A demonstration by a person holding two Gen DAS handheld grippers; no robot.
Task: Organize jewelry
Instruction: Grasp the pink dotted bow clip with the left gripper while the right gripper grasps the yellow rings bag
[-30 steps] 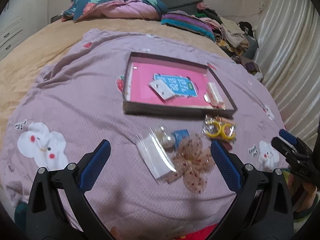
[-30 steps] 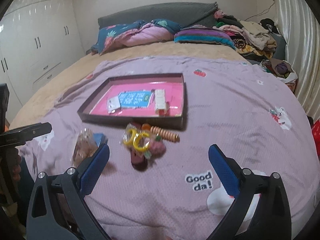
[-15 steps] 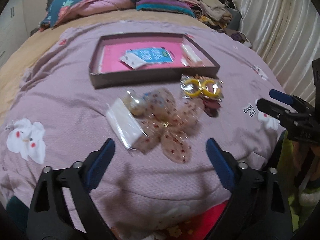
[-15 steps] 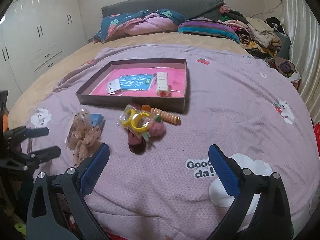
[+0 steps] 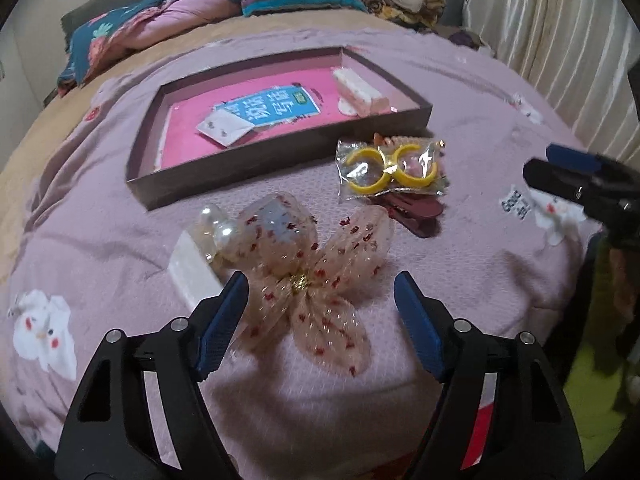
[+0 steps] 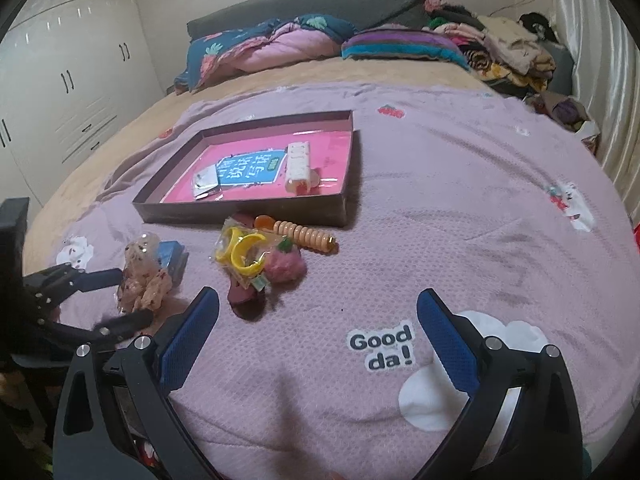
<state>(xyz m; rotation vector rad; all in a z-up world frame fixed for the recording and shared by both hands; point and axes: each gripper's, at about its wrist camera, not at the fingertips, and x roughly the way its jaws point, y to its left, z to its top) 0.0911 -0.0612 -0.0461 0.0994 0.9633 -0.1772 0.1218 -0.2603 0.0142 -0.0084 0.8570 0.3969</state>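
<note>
Pink-lined tray point(image 5: 280, 160) with blue card point(image 5: 276, 106)

A purple blanket point(image 6: 460, 208) with white cartoon animals and the words "Good da!" point(image 6: 380, 346) covers the near part of the bed, over a tan sheet point(image 6: 256, 80) that shows at the far end. Against the dark grey headboard point(image 6: 320, 0) lies a bunched teal and pink quilt point(image 6: 272, 46), with a striped folded blanket point(image 6: 400, 46) to its right. Far right sits a heap of clothes point(image 6: 508, 56) beside pale curtains point(image 6: 600, 80). White wardrobes point(image 6: 68, 64) fill the left wall
</note>
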